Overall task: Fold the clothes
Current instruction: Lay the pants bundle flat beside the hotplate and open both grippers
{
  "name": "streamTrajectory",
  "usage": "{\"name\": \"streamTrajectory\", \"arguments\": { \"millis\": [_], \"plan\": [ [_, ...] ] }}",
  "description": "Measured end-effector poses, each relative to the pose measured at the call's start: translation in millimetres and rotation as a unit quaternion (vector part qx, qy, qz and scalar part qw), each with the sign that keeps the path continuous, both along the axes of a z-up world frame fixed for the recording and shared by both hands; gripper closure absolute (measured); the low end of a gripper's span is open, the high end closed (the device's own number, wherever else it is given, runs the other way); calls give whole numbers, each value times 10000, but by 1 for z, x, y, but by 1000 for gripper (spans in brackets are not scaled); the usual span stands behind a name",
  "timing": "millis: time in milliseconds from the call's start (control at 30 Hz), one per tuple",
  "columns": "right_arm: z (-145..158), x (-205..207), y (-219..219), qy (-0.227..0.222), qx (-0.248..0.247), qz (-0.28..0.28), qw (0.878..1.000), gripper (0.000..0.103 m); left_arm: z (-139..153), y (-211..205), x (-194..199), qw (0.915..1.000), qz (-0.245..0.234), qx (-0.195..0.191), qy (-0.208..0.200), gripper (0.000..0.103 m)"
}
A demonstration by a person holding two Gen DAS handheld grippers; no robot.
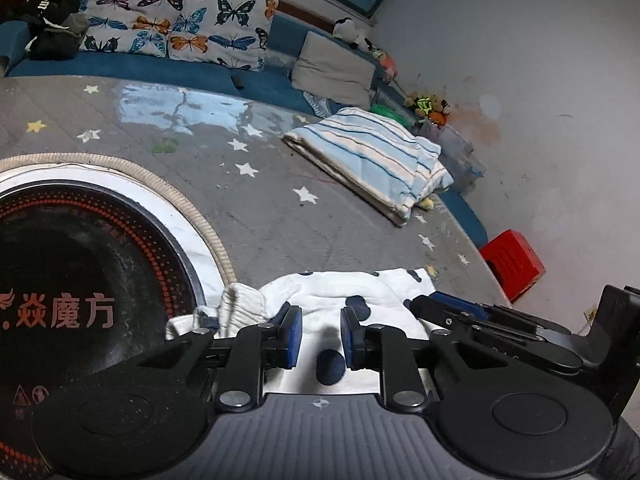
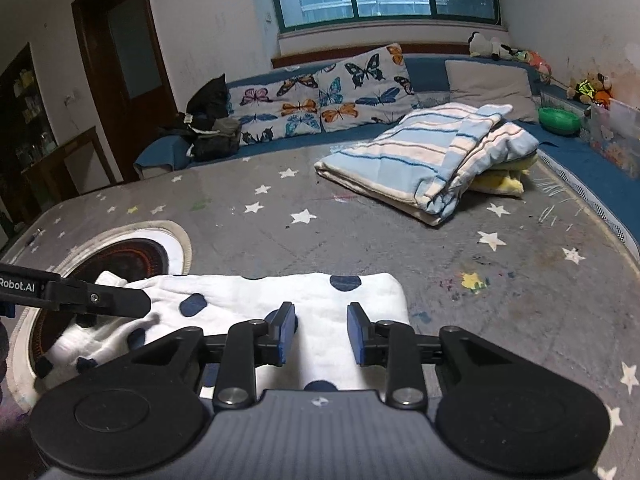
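Left wrist view showed the left gripper (image 1: 320, 334) over a white quilted garment (image 1: 340, 300) with dark blue dots, soft, slightly puckered fabric. Jaws stood narrow, blue pads apart, cloth lying under the gap; no pad visibly pressed on it, so nothing was held. Right gripper (image 2: 316, 332) sat over the same garment (image 2: 280, 300), also narrow, pads apart with flat white cloth below them, not pinched.

Garment lay on the grey star-print table cover (image 2: 360, 236), near edge of it, folded into a rough rectangle. Its right edge was straight and clear; its left end was bunched, with a ribbed cuff (image 1: 242, 304) spilling onto the round black cooktop (image 1: 80, 280) set in the cover. Cooktop was glossy, ringed with red dots, with a white rim and a beige braided border.

Beyond the garment the cover was flat, matte, stained with paint marks and scribbles, mostly bare up to a folded blue-and-white striped blanket (image 2: 432, 160), thick, soft-edged, lying well beyond the garment toward the right. Behind it ran a blue bench (image 2: 424, 68) with butterfly-print cushions (image 2: 320, 96), a grey pillow (image 2: 488, 80), dark clothes heaped at the left end (image 2: 208, 128), plush toys (image 2: 592, 88) at the right. Red box (image 1: 512, 264) stood right of the garment, off the table edge.
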State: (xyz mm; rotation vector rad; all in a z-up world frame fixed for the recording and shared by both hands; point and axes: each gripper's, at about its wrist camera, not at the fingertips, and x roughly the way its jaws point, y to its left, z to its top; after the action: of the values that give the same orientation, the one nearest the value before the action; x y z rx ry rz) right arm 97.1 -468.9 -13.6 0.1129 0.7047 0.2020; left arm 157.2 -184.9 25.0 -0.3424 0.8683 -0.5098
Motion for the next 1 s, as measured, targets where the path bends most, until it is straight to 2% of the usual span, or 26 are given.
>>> {"name": "streamTrajectory", "arguments": {
  "millis": [133, 367, 533, 633, 700, 800, 1000],
  "plan": [
    [-5, 14, 1, 102, 67, -3, 9999, 66, -6, 4, 7, 9999, 28, -52, 99, 81],
    [-12, 32, -2, 274, 226, -110, 9993, 61, -17, 13, 15, 9993, 116, -222, 274, 79],
    [-8, 31, -2, 233, 273, -88, 9993, 50, -17, 18, 17, 9986, 144, -358, 366, 78],
    [-1, 23, -2, 160, 264, -33, 9995, 45, -13, 20, 12, 9987, 150, -373, 313, 72],
    [4, 17, -2, 113, 262, -2, 9996, 42, -9, 20, 8, 9989, 138, -377, 249, 64],
    [10, 4, -1, 64, 280, 52, 9996, 38, -4, 19, 0, 9994, 94, -300, 129, 63],
    [15, -37, 0, -8, 311, 271, 9991, 37, -1, 22, -11, 9998, 59, -209, 8, 63]
  ]
}}
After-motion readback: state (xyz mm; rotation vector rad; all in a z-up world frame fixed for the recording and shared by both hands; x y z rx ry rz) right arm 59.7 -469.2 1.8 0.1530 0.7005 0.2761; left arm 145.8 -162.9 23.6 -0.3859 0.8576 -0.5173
